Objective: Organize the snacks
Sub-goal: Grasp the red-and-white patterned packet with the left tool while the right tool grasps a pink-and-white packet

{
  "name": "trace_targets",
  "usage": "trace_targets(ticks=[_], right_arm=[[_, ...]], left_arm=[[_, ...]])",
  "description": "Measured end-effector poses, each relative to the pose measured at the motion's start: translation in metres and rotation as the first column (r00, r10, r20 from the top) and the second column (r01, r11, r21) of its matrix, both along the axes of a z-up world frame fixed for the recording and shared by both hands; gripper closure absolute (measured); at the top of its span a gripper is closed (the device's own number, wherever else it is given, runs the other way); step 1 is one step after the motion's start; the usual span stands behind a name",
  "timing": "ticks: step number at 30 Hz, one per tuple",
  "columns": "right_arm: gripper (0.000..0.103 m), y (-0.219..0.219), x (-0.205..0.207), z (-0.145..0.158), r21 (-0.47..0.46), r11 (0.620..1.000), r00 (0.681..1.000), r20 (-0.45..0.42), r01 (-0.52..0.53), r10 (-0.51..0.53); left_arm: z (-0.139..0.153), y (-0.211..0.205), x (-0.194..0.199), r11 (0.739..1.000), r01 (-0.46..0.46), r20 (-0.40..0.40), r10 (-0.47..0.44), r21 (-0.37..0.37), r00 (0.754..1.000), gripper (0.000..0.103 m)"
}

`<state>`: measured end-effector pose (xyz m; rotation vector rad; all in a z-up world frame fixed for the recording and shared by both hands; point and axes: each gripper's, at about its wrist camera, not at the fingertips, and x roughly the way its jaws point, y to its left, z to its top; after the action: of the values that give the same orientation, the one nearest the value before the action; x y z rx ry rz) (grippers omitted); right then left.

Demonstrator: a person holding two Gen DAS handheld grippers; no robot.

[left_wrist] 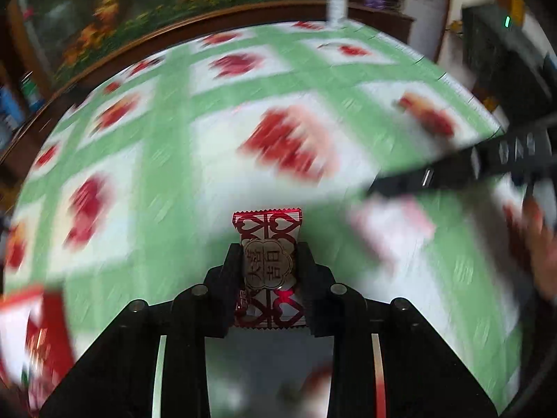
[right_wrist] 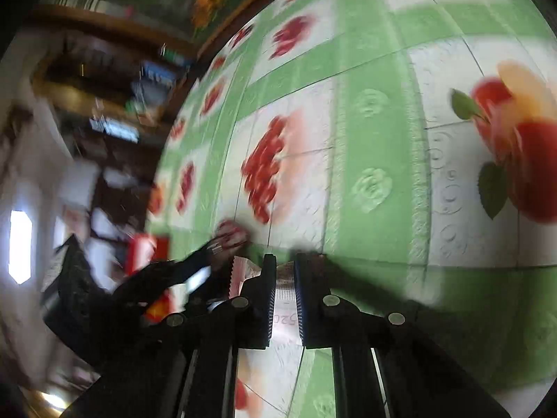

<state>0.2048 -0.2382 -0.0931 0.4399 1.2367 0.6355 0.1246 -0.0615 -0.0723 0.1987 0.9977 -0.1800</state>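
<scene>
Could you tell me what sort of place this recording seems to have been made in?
Probably a home, perhaps a dining or living room. A fruit-patterned green tablecloth covers the table, a floral picture hangs behind it, and cluttered wooden shelves stand nearby.

Both views evenly lit, daylight, no harsh glare. Heavy motion blur on tablecloth and background in left wrist view; candy between fingers stays sharp. Right wrist view: left side smeared, bright window blown out, cloth embossing near centre fairly crisp. Soft shadow under gripper tips. Strong fisheye bending, dark vignette at corners.
</scene>
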Motion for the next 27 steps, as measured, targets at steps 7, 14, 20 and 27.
trace_targets(ticks=[7,14,20,27], right_arm=[[0.040,0.041,-0.049,0.039,-0.372,0.919,0.927,0.282,-0.132,0.247],[0.037,0.041,-0.058,0.030,-0.458,0.874,0.898,0.299,-0.162,0.323],[0.031,0.061,-0.058,0.016,-0.513,0.841,0.862,0.334,-0.173,0.381],[0.075,0.064,-0.052,0.019,-0.397,0.894,0.884,0.317,-0.205,0.344]], left_arm=[[0.000,0.038,-0.049,0.998,-0.058,-0.031,0.057,-0.003,0.998,0.056],[0.000,0.046,-0.047,0.998,-0.060,-0.003,0.060,0.003,0.998,0.040],[-0.008,0.052,-0.044,0.996,-0.072,-0.024,0.071,-0.044,0.997,0.039],[-0.009,0.057,-0.043,0.992,-0.095,-0.028,0.093,-0.081,0.995,0.039]])
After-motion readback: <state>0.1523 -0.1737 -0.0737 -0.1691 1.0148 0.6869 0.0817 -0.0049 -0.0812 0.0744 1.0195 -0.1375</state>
